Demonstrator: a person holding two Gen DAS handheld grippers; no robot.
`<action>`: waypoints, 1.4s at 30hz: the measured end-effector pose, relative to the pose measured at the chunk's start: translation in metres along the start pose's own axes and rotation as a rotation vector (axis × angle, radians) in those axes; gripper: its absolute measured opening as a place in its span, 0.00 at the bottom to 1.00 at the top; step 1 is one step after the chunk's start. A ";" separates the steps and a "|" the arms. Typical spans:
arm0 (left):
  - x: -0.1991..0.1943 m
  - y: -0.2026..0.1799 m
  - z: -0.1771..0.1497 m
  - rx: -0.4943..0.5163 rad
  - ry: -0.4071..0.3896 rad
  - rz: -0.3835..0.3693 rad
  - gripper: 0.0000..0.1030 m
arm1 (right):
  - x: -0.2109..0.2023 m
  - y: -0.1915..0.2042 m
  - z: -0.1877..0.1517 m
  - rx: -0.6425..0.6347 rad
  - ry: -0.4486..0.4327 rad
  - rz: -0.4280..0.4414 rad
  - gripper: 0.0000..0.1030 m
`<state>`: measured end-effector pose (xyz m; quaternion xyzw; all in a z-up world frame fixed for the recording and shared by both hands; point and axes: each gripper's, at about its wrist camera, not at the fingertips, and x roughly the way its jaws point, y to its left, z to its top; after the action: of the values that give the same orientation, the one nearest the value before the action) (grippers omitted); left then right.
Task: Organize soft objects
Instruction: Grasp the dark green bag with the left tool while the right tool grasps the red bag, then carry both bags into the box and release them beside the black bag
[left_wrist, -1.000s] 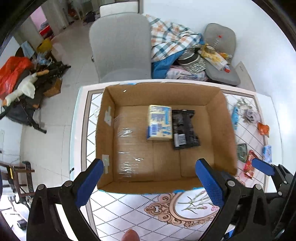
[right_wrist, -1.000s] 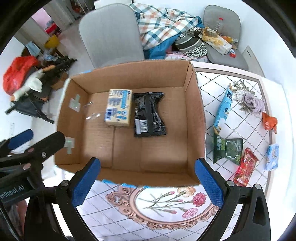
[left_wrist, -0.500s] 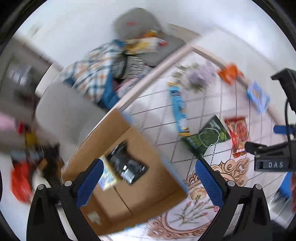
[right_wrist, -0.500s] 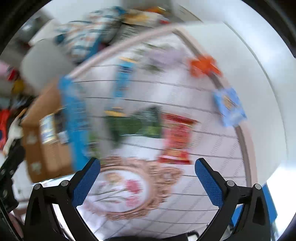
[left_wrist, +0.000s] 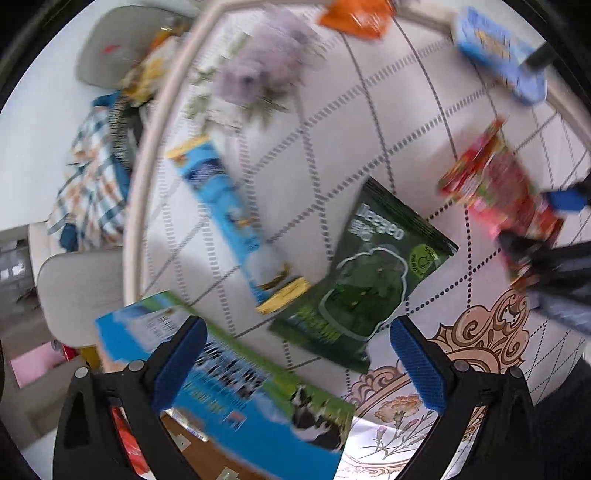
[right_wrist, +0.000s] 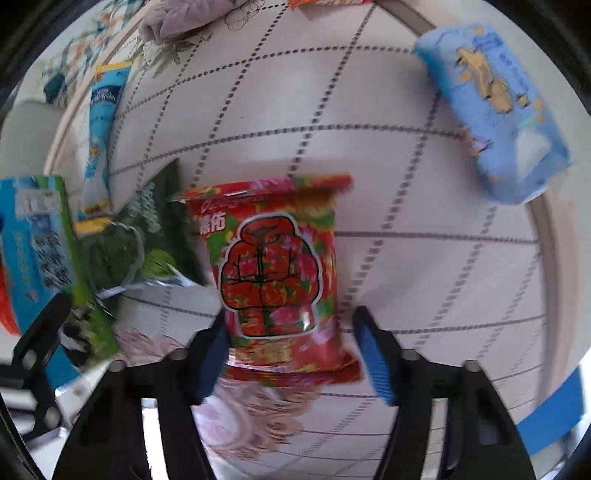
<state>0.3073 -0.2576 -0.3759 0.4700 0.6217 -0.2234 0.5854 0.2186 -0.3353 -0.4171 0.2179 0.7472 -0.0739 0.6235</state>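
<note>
My right gripper (right_wrist: 291, 354) is open, its blue pads on either side of the near end of a red snack packet (right_wrist: 273, 266) that lies flat on the table. My left gripper (left_wrist: 295, 365) is open and empty, just short of a dark green packet (left_wrist: 362, 280). A long blue packet (left_wrist: 229, 206), a purple cloth (left_wrist: 258, 70), an orange packet (left_wrist: 354, 18) and a light blue tissue pack (right_wrist: 495, 110) lie further off. The cardboard box's printed outer wall (left_wrist: 236, 380) is at the lower left.
The table (right_wrist: 406, 206) has a white cloth with a dotted diamond grid and a floral medallion near me. Its edge runs close behind the tissue pack. Grey chairs (left_wrist: 77, 291) with checked fabric stand beyond the table on the left.
Both grippers have swung right from over the box to the loose packets and dropped closer. The right jaws have narrowed around the red packet. The left stays wide open.
</note>
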 end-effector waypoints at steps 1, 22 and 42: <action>0.007 -0.004 0.004 0.013 0.017 -0.007 0.99 | -0.001 -0.007 0.000 0.001 -0.001 -0.007 0.57; 0.062 0.025 -0.016 -0.587 0.213 -0.616 0.62 | -0.003 -0.070 0.009 0.025 0.066 0.041 0.57; 0.063 -0.004 -0.008 -0.550 0.145 -0.467 0.33 | -0.009 -0.073 0.016 0.080 0.001 0.026 0.50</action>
<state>0.3079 -0.2324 -0.4341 0.1552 0.7889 -0.1418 0.5774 0.2035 -0.4089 -0.4234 0.2526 0.7409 -0.0954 0.6149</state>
